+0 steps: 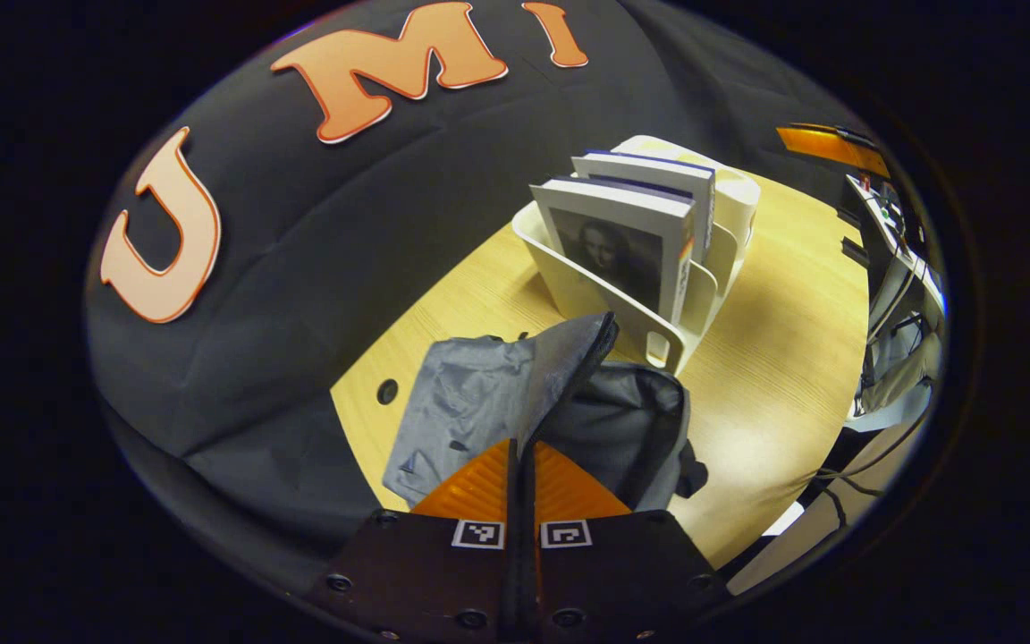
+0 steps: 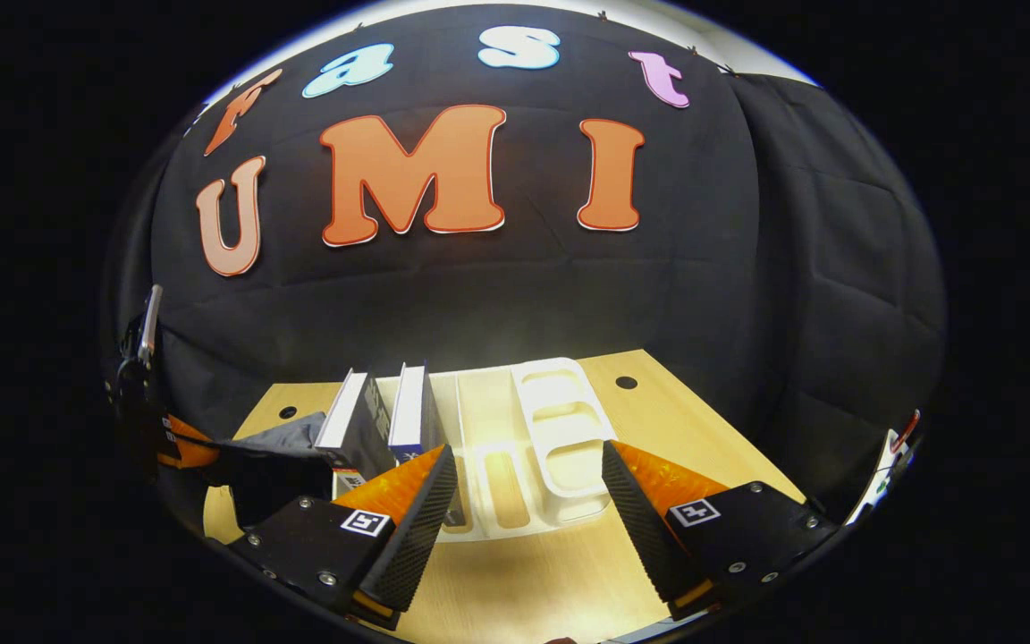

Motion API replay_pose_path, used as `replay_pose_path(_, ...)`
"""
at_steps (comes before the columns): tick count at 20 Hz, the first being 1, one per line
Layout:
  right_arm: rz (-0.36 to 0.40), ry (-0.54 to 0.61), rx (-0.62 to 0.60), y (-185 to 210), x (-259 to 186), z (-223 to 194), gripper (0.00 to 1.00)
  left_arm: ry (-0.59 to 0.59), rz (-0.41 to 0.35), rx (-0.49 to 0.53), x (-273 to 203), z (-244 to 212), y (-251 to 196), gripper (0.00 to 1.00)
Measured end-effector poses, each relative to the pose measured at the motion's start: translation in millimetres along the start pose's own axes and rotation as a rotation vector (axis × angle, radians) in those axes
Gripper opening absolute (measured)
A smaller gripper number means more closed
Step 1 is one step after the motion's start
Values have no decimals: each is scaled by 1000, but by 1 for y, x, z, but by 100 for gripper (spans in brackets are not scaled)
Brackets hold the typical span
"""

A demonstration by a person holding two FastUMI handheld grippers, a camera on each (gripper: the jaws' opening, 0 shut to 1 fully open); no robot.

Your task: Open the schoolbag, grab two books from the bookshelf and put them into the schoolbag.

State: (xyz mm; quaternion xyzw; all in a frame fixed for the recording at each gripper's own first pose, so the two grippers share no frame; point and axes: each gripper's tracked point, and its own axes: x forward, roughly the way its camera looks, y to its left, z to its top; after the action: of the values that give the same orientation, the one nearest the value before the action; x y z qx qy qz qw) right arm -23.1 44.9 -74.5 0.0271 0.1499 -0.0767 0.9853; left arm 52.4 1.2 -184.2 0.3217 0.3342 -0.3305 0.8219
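In the left gripper view my left gripper is shut on the dark flap of the grey schoolbag and holds it lifted, so the bag's mouth gapes to the right. Just beyond stands the white bookshelf rack with two upright books, one behind the other. In the right gripper view my right gripper is open just in front of the rack, touching nothing. The two books stand in the rack's left slots. The schoolbag lies left of them, with the left gripper at its far side.
All of this rests on a wooden table with round cable holes. The rack's right slots hold nothing. Beyond the table's right edge in the left gripper view there is equipment with cables. The black cloth wall closes off the back.
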Motion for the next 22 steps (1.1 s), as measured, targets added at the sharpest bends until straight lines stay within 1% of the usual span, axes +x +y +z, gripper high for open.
replay_pose_path(2,0,10,20,15,-8,2,98,-17,-12,14,-6,6,19,1)
replay_pose_path(5,19,30,46,43,-16,9,98,-42,-23,39,-11,13,48,1)
replay_pose_path(8,70,92,64,76,-19,16,98,-72,-26,40,-12,25,72,1)
replay_pose_path(12,141,169,2,114,-16,42,98,-128,-28,37,-17,42,92,1)
replay_pose_path(14,179,214,-25,136,-5,57,98,-147,-28,40,-18,49,97,1)
replay_pose_path(17,252,317,-72,171,15,67,98,-145,-30,30,-15,49,101,1)
replay_pose_path(19,279,386,-119,189,32,69,98,-145,-32,20,-14,45,103,1)
replay_pose_path(20,292,427,-150,197,42,66,98,-147,-32,12,-14,44,104,1)
replay_pose_path(22,320,548,-171,212,62,50,98,-144,-37,-4,-12,40,103,0)
